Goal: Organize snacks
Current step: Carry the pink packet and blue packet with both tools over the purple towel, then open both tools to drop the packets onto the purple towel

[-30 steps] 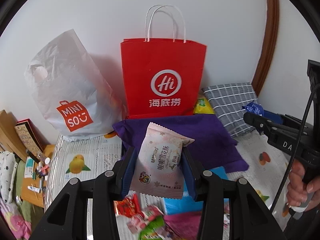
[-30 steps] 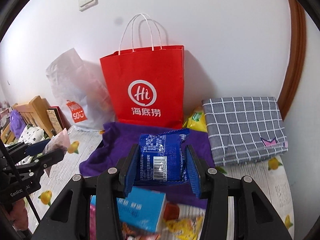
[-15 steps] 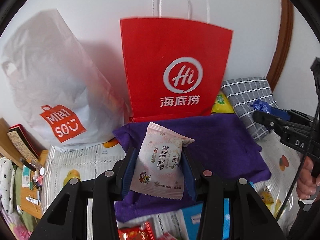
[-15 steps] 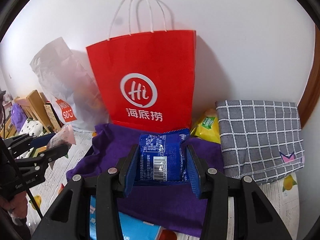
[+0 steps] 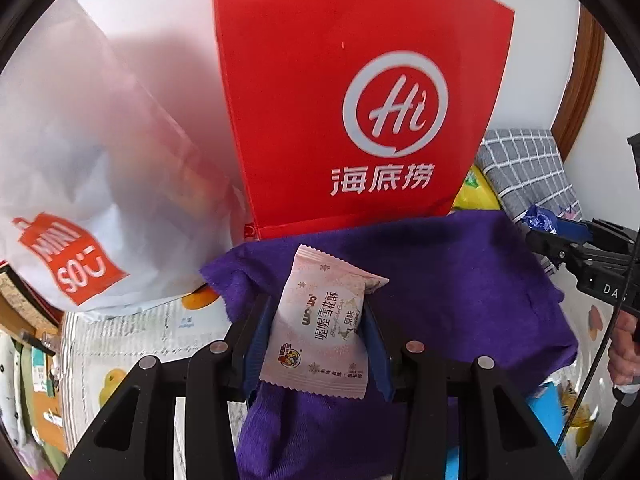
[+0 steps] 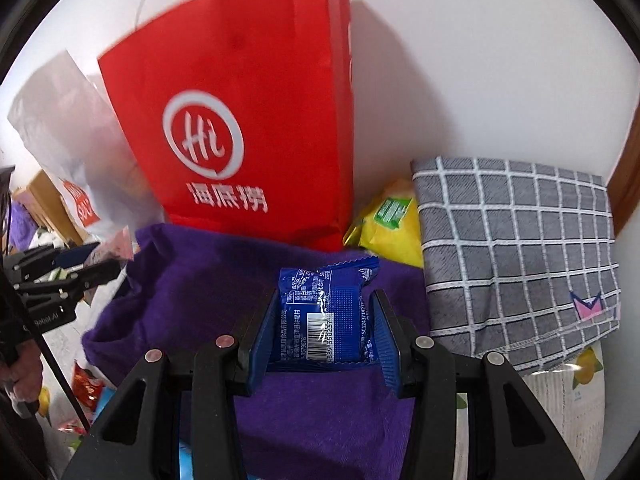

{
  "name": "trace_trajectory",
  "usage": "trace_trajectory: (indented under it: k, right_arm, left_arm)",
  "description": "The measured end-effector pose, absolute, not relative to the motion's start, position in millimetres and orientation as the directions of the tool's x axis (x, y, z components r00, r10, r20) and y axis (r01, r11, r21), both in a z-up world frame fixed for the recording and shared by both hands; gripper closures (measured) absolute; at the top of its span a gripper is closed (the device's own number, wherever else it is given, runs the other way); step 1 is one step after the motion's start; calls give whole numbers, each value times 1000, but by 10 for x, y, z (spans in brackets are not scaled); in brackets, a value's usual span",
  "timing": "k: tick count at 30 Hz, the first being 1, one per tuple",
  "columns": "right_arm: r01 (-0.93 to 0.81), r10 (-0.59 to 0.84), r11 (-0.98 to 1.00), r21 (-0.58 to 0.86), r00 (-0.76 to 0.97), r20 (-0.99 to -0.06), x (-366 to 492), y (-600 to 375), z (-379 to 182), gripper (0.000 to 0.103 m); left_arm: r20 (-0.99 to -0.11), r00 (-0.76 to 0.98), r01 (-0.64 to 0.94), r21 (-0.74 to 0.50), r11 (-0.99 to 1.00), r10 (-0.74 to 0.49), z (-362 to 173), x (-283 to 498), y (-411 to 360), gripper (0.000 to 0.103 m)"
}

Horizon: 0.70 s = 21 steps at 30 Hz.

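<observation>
My left gripper (image 5: 316, 320) is shut on a pale pink snack packet (image 5: 324, 328), held just above a purple cloth (image 5: 460, 280). My right gripper (image 6: 324, 320) is shut on a blue snack packet (image 6: 326, 312) with a barcode, also over the purple cloth (image 6: 208, 276). A red paper bag (image 5: 360, 100) with a white "Hi" logo stands upright against the wall right behind the cloth; it shows too in the right wrist view as the red bag (image 6: 248, 132). Each gripper shows at the edge of the other's view: the right one (image 5: 560, 228), the left one (image 6: 104, 264).
A white plastic shopping bag (image 5: 88, 184) leans left of the red bag. A grey checked folded cloth (image 6: 516, 256) and a yellow snack bag (image 6: 388, 224) lie to the right. Loose snack packets (image 6: 84, 388) lie on the fruit-print sheet (image 5: 132, 332). A person's hand (image 5: 624, 352) holds the right gripper.
Both grippers have moved forward and down toward the red bag and purple cloth, which now loom larger. The packets stay gripped as before.
</observation>
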State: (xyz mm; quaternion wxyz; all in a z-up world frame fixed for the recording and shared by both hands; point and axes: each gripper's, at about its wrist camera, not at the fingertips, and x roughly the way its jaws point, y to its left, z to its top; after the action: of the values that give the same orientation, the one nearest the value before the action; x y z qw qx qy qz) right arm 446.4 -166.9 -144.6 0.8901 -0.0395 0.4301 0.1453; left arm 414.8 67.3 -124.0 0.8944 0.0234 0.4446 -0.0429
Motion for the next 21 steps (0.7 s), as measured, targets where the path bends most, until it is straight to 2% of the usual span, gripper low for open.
trace_trajectory:
  k: [10,21]
  right_arm:
    - [-294,239,950,105,469,-850,4827,-1660,-1792,58]
    - [-286,216,953,100,409,-887,4972,-1621,-2001,57]
  left_arm:
    - [-834,548,117,8,993,-58,-1564,4465,700,61]
    - [-864,498,124,-10,992,-71,-1792,4624,679,61]
